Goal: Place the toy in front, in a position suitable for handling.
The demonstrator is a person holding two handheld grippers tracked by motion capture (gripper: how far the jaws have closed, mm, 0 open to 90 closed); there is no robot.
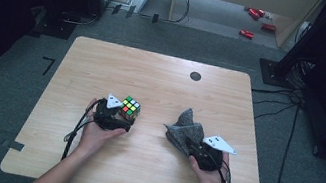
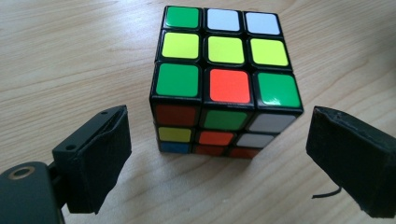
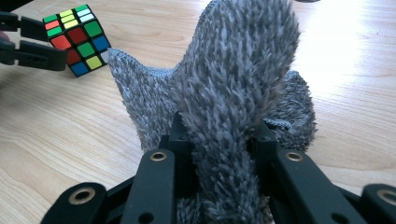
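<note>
A colour-scrambled puzzle cube [image 1: 130, 107] sits on the wooden table [image 1: 162, 81], left of centre. My left gripper [image 1: 122, 116] is right behind it, open; in the left gripper view the cube [image 2: 224, 88] stands just ahead of the two black pads [image 2: 100, 158], which flank it without touching. My right gripper [image 1: 196, 147] is shut on a grey fuzzy cloth [image 1: 187, 129] at the right; in the right gripper view the cloth [image 3: 233, 93] bunches up between the jaws and rises in folds. The cube [image 3: 77, 39] and the left gripper's jaws also appear at the top left of the right gripper view.
A dark round hole cover [image 1: 195, 76] lies near the table's far edge. Cables [image 1: 288, 144] run over the grey carpet to the right. Red objects [image 1: 254, 21] lie on the floor far back. Tape marks [image 1: 13, 145] sit at the table's front corners.
</note>
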